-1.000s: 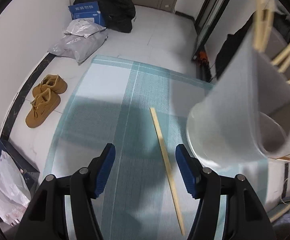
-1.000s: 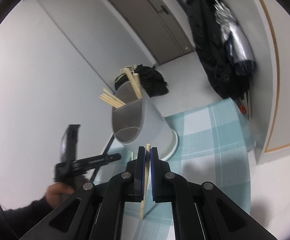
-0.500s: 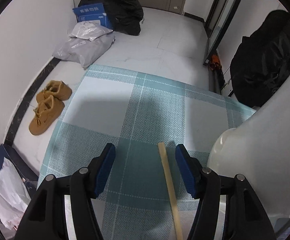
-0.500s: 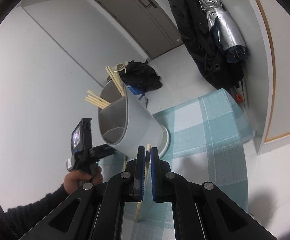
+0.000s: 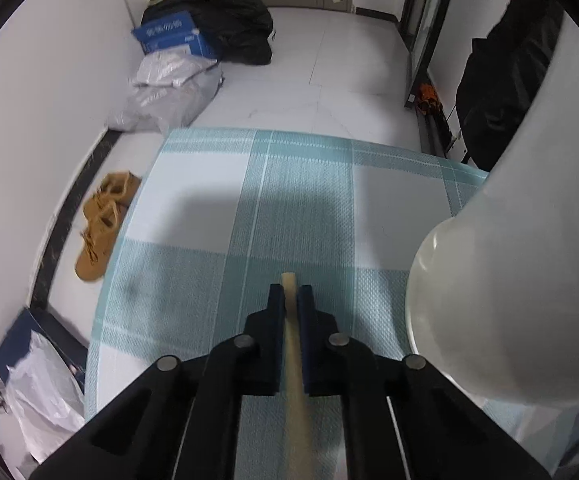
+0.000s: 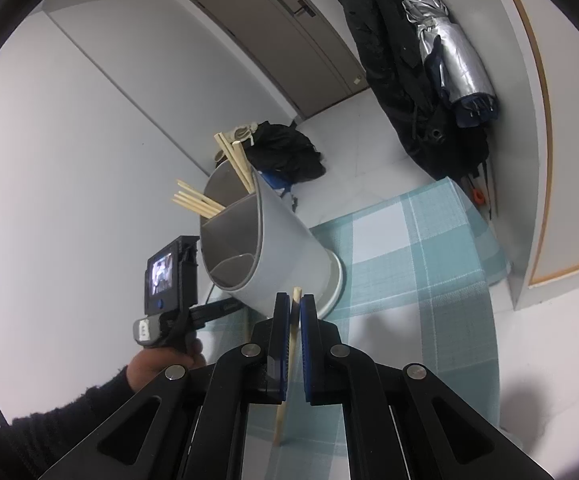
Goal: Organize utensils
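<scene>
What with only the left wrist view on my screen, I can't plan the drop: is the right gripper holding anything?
Observer: Yes, the right gripper is shut on another chopstick, whose lower end hangs below the jaws.
Operator: Anything in the holder already? I see only its outer wall.
Observer: Chopsticks stick out of its two far compartments.
Operator: And the nearest compartment?
Observer: No chopsticks show in it.
</scene>
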### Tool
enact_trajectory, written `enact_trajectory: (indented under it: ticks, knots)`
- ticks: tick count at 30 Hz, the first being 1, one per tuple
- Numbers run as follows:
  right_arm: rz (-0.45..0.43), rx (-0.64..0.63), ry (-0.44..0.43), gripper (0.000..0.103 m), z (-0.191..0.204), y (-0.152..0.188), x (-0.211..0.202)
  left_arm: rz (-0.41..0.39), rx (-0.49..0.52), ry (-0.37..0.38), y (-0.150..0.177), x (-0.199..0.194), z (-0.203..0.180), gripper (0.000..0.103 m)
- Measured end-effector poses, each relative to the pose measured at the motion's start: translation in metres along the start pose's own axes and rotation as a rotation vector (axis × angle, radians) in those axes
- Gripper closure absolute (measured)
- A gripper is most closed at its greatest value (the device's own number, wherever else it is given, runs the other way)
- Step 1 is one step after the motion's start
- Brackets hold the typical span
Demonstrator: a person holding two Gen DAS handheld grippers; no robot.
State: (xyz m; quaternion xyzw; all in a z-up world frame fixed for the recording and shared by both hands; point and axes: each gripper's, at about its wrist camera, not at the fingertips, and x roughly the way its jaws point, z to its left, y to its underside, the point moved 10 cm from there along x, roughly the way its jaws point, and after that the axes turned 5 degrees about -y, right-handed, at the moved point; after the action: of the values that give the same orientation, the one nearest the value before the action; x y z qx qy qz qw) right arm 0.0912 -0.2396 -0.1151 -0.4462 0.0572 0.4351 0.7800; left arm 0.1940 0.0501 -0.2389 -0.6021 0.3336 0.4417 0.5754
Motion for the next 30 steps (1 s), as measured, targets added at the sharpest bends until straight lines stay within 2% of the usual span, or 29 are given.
enact_trajectory:
  ticks: [2, 4, 10, 14, 17, 19, 30]
  knots:
    - [-0.005, -0.009, 0.002, 0.099, 0.003, -0.001, 0.000, 0.001, -0.034, 0.019, 0.001, -0.005, 0.006, 0.101]
    - [-0.010, -0.014, 0.002, 0.099, 0.006, -0.001, 0.000, -0.030, -0.052, 0.038, 0.000, -0.015, 0.005, 0.101]
    - [-0.036, -0.090, 0.004, 0.099, 0.031, 0.000, 0.000, -0.161, -0.121, 0.168, -0.003, -0.071, 0.001, 0.101]
    - [-0.049, -0.175, 0.018, 0.099, 0.053, 0.004, 0.001, -0.306, -0.090, 0.260, 0.007, -0.130, -0.011, 0.101]
    - [-0.063, -0.223, 0.031, 0.099, 0.064, 0.007, 0.002, -0.368, -0.044, 0.308, 0.016, -0.161, -0.029, 0.101]
    - [-0.075, -0.243, 0.043, 0.099, 0.070, 0.010, 0.003, -0.384, -0.018, 0.342, 0.022, -0.175, -0.037, 0.101]
    - [-0.126, -0.267, 0.057, 0.099, 0.081, 0.006, -0.008, -0.428, 0.067, 0.390, 0.047, -0.218, -0.048, 0.101]
